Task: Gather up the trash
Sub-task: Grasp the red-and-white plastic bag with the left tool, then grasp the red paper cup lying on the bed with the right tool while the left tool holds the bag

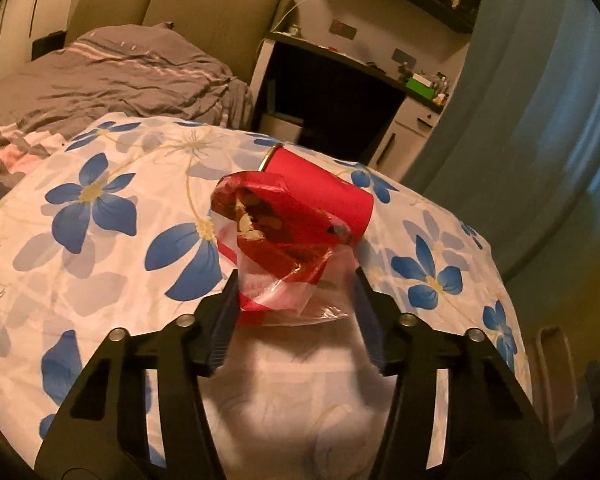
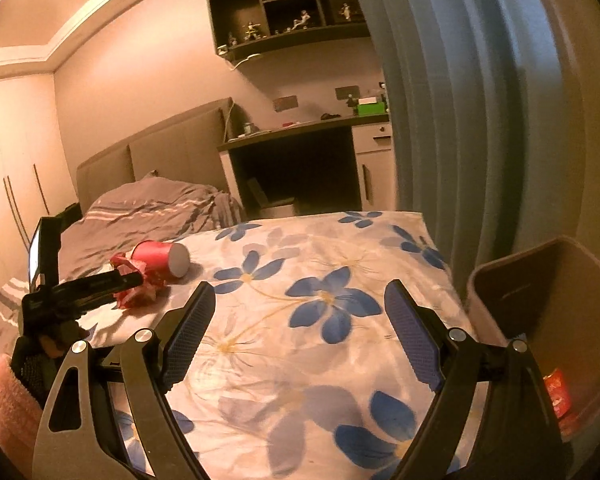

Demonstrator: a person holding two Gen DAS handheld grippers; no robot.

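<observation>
Wrapper (image 1: 276, 240) of crumpled red and clear plastic sits between the fingers of the left gripper (image 1: 296, 284) on a blue-flowered bedcover (image 1: 100, 208); whether both pads press it cannot be told. A red paper cup (image 1: 324, 196) lies on its side just behind.

From the right wrist, the right gripper (image 2: 300, 300) gapes wide over the bedcover, nothing between its fingers. A brown bin (image 2: 540, 300) stands at the bed's right edge.

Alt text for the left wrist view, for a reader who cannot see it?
The left gripper straddles a crumpled red-and-clear wrapper on a blue-flowered sheet; only its left finger touches it. A red paper cup lies on its side just behind.
</observation>
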